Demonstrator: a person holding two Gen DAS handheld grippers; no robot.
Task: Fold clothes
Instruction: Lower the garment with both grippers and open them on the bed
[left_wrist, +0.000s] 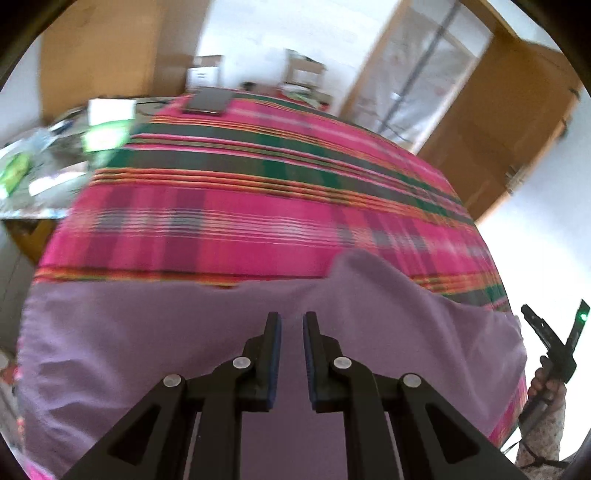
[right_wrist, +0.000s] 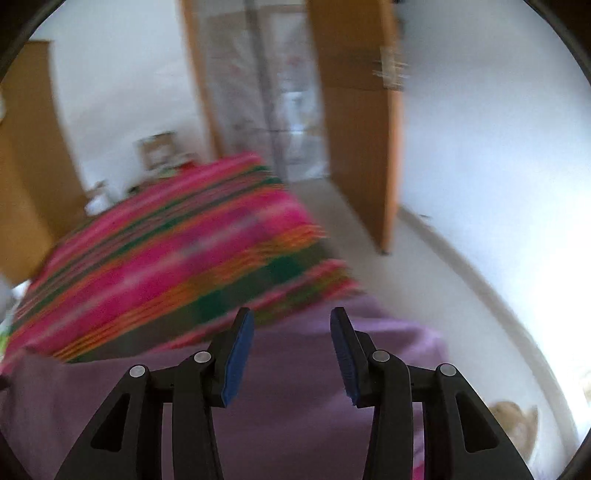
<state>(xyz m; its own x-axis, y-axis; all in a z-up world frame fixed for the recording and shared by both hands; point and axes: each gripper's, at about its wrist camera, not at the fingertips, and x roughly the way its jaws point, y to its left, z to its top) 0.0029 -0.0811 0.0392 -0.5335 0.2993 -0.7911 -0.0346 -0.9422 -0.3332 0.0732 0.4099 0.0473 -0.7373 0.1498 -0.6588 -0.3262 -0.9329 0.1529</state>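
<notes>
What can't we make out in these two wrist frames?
- Purple garment: type unknown; its near part is hidden by the left tool in the left wrist view and cut off by the frame edge.
- Clutter beside the striped bed cover: motion-blurred, items unreadable.
- Dark flat object at the far end: too small to identify.
- Right wrist view: everything beyond the right tool is blurred.
- Tan object: cut off by the fisheye rim.

text: none legible | labels: none | frames blurred
</notes>
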